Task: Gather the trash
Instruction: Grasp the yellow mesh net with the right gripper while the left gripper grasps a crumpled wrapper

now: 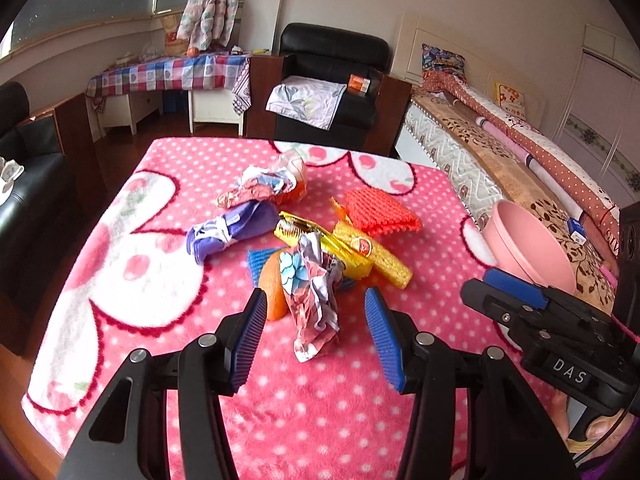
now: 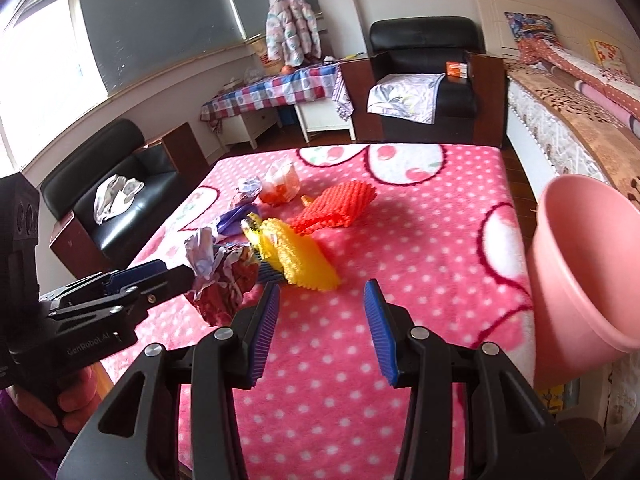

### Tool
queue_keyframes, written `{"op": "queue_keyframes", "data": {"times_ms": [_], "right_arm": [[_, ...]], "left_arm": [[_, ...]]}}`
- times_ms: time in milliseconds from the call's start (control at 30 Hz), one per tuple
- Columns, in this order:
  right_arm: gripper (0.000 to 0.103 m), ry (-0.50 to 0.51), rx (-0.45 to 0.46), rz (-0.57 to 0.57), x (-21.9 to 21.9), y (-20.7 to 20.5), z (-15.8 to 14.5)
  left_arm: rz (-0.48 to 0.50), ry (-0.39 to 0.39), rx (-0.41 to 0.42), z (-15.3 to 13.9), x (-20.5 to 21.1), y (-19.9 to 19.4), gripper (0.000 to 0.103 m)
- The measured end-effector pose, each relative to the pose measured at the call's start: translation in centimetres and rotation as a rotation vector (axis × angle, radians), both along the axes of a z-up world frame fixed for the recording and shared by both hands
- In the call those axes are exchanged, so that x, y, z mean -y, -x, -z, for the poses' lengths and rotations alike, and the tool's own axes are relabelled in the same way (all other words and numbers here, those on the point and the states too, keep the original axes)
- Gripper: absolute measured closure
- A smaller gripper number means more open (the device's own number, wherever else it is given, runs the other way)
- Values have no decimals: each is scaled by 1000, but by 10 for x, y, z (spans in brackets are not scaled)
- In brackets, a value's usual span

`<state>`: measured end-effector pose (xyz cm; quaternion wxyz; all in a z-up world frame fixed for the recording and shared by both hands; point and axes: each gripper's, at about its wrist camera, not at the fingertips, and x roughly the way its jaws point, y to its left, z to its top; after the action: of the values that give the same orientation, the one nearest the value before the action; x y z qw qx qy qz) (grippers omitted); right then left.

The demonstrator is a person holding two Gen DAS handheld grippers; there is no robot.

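Over blanket: left claw (image 1: 316, 336) agape, straddling crumpled wrapper (image 1: 314, 300).

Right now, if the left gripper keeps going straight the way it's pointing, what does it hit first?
Most likely the crumpled floral wrapper, which lies between the open fingers of the left gripper, with the orange peel just beside it. Depth is hard to judge.

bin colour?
Plain pink bin, no pattern; shows best in the right wrist view.

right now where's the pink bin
The pink bin stands off the right edge of the pink dotted blanket, between it and the bed; the left wrist view shows it at right too.
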<state>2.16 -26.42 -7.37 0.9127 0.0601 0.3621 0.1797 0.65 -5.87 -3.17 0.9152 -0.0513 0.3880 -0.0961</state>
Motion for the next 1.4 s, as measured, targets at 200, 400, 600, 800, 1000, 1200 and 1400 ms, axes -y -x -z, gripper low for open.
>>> {"op": "queue_keyframes", "data": {"times_ms": [200,400,600,800,1000,1200,1400], "right_arm": [[58,26,-7,-49,-18,-12,5],[58,53,-17,-71,-30,-24,10],[58,82,-17,-87,-38,-33,15],[58,92,-27,-97,-43,-42,19],[64,89,-55,-106,-46,-52,24],[90,83,-69,-100,-41,-48,25],[91,41,-65,-98,-29,-37,15]], "left_arm": [[1,0,-12,7,1,-9,56],[-2,5,-33,13,-1,-18,72],[-2,16,-55,18,-7,-22,94],[-10,32,-52,16,-16,-21,94],[-14,41,-35,9,-21,-17,94],[-17,44,-21,1,-24,-12,94],[-13,47,-7,-7,-23,-9,94]]}}
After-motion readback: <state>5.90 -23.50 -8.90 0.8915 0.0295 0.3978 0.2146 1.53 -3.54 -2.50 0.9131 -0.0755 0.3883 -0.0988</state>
